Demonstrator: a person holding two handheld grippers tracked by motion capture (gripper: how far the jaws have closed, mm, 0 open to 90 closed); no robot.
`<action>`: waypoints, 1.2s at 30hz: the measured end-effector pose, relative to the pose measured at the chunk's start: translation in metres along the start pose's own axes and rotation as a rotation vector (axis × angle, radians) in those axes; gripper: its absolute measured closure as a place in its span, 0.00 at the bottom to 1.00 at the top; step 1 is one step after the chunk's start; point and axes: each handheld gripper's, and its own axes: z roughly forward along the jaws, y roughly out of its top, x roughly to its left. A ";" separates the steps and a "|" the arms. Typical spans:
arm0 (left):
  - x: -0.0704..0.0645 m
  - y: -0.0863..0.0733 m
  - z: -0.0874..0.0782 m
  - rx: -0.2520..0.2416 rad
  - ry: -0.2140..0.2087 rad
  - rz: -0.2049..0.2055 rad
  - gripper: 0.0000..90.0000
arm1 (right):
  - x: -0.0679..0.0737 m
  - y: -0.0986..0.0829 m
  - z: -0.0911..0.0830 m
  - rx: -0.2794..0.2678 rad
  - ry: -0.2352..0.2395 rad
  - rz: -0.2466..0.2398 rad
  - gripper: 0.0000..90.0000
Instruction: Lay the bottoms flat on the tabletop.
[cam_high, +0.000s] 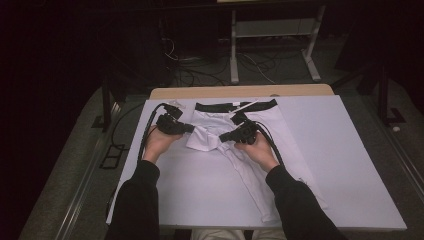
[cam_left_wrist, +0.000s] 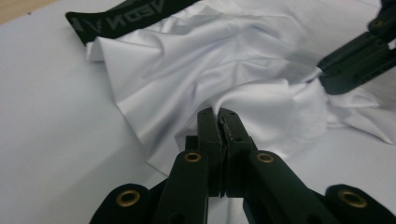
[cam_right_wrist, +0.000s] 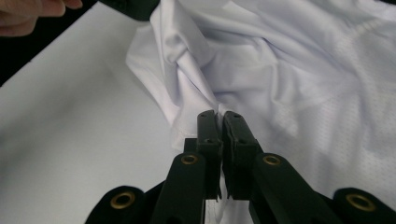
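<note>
The white garment (cam_high: 260, 150) lay on the white table (cam_high: 350, 165), its black waistband (cam_high: 235, 105) close to the far edge and one leg running toward the near edge. The other leg was folded up into a bunched fold near the middle of the table, toward the left edge.

The left gripper (cam_high: 189, 128), held in the left hand (cam_high: 159, 142), sat at the left end of that fold. In the left gripper view its jaws were clamped together on a pinch of the white cloth (cam_left_wrist: 243, 84).

The right gripper (cam_high: 223, 137), held in the right hand (cam_high: 260, 149), sat at the right end of the fold. In the right gripper view its jaws were likewise clenched on a gathered ridge of the cloth (cam_right_wrist: 280, 74).

The two grippers pointed toward each other, near but apart, with the fold between them.
</note>
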 end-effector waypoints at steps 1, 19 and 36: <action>0.002 0.000 0.002 -0.004 0.001 -0.006 0.98 | -0.002 0.000 0.001 0.003 -0.007 0.003 0.95; 0.019 -0.013 0.005 0.013 -0.060 -0.127 0.84 | -0.011 -0.004 0.014 0.027 -0.037 0.028 0.94; 0.027 -0.057 0.005 0.041 -0.158 -0.243 0.80 | -0.011 -0.004 0.014 0.028 -0.041 0.032 0.94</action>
